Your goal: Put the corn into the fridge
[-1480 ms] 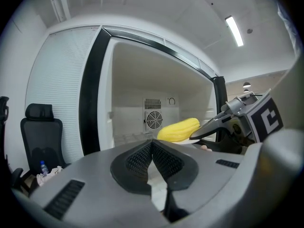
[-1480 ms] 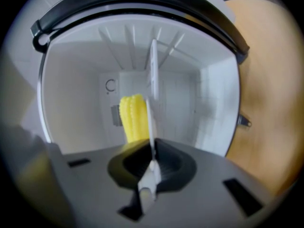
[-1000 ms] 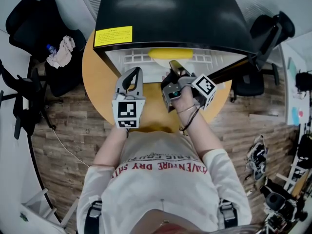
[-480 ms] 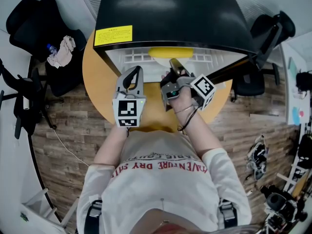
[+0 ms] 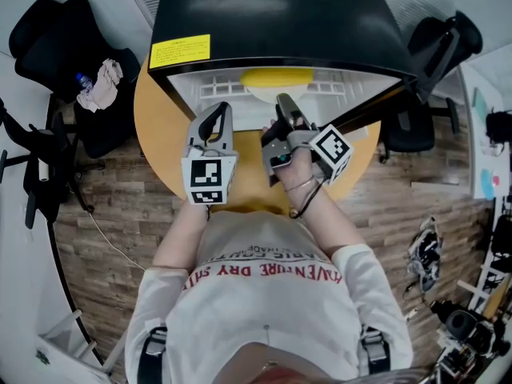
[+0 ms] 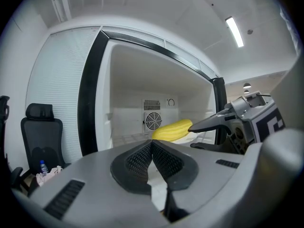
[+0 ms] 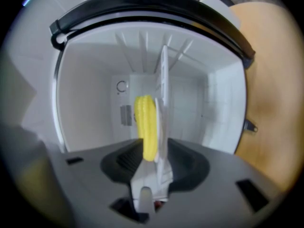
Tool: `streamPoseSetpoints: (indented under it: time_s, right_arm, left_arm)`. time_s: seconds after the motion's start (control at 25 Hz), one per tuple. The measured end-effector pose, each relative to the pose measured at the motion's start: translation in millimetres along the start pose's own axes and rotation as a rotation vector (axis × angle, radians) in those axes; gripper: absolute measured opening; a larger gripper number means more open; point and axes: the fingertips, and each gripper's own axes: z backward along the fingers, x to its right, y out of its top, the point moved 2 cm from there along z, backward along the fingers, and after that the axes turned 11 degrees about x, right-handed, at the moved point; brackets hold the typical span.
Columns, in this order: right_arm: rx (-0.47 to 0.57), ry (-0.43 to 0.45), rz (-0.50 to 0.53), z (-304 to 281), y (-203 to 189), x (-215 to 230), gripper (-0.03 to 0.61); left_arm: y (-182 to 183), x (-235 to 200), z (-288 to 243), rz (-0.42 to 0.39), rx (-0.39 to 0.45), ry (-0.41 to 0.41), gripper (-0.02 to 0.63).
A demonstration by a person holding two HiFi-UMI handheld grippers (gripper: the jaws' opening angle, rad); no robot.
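Note:
The yellow corn [image 5: 278, 77] lies on the white shelf [image 5: 224, 90] inside the open black fridge [image 5: 280, 14]. My right gripper [image 5: 284, 110] reaches into the fridge mouth, rolled onto its side. Its jaws are opening, and the corn's [image 7: 147, 125] near end stands between them with no pad pressing on it. In the left gripper view the right gripper's fingertip [image 6: 202, 124] sits by the corn's [image 6: 172, 129] end. My left gripper [image 5: 216, 117] hovers left of it, before the fridge, shut on nothing [image 6: 152, 144].
The fridge stands on a round wooden table [image 5: 156, 126], its door [image 5: 376, 109] swung open to the right. Black office chairs stand at the left [image 5: 56, 38] and right [image 5: 440, 46]. A cloth and bottle [image 5: 98, 85] lie on the left chair.
The right gripper has rolled slightly and its jaws have come apart off the corn, which stays on the fridge shelf. The left gripper has kept still.

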Motion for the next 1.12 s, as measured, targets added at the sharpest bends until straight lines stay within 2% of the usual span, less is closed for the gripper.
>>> streamPoseSetpoints:
  time_s: [0.08,0.32,0.48,0.68,0.92,1.12]
  right_arm:
    - [-0.022,0.013,0.025,7.8,-2.8,-0.5,0.159]
    - [-0.065,0.015,0.070,33.3,-11.5,4.6,0.043]
    - [-0.083,0.051,0.094,53.5,-8.9,3.3,0.029]
    - [-0.125,0.102,0.180,79.6,-5.2,2.7,0.028]
    - [-0.173,0.179,0.397,112.5,4.4,0.1,0.028]
    - [-0.178,0.325,0.698,127.5,16.4,-10.0,0.028]
  left_arm:
    - [1.9,3.1,2.8,-0.002,0.002,-0.001,0.028]
    - [3.3,18.5,13.4,-0.004,-0.002,-0.012,0.028]
    - [11.0,33.5,21.2,-0.008,0.008,-0.009,0.028]
    - [20.2,55.7,30.6,-0.003,0.022,0.000,0.028]
    - [24.7,77.2,48.6,-0.002,0.024,0.017,0.028]
    - [22.4,86.8,64.5,0.000,0.018,0.029,0.028]
